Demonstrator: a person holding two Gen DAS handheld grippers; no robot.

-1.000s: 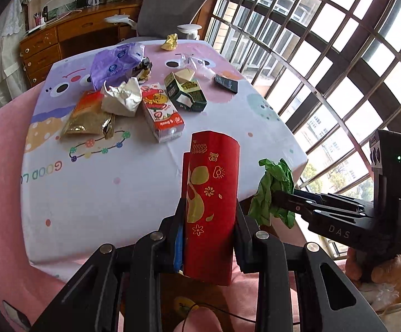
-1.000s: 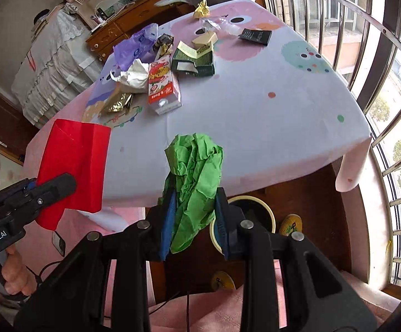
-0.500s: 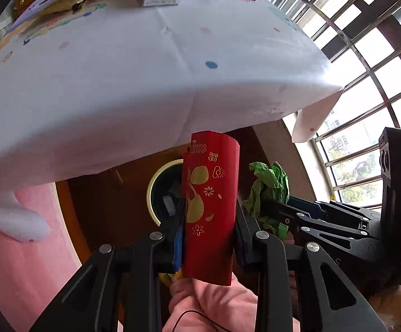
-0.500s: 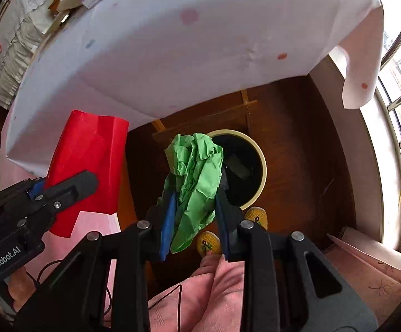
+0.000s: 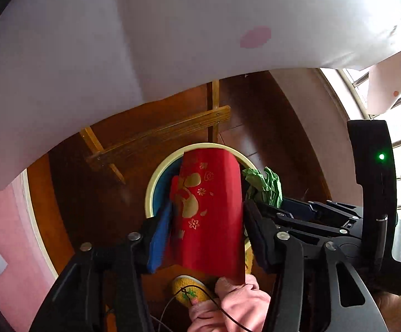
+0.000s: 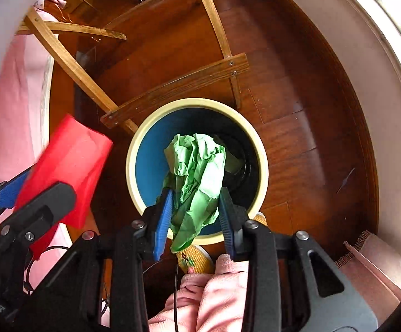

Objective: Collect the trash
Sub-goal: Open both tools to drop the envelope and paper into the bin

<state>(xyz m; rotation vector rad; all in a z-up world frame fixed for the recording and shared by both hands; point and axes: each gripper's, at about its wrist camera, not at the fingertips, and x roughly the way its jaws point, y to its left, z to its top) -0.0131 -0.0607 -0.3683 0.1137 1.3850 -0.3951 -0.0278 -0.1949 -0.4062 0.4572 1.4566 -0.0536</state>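
A round bin (image 6: 261, 149) with a cream rim and a blue inside stands on the wooden floor under the table. My right gripper (image 6: 194, 215) is shut on a crumpled green paper (image 6: 197, 171), which hangs right over the bin's mouth. My left gripper (image 5: 207, 235) holds a curved red envelope (image 5: 211, 221) with gold print upright, in front of the bin rim (image 5: 156, 182). In the right wrist view the red envelope (image 6: 73, 160) sits left of the bin, over the floor. The green paper (image 5: 266, 188) shows just right of the envelope.
The white tablecloth (image 5: 172, 41) hangs overhead. The table's wooden braces (image 6: 172, 88) cross just behind the bin. A yellow slipper (image 6: 197, 260) and a pink trouser leg (image 6: 222, 290) are directly below the grippers. A window ledge (image 6: 380, 110) curves along the right.
Both grippers have dropped from table height to below the table edge, over the bin. The left jaws stand a little wider around the envelope than before.
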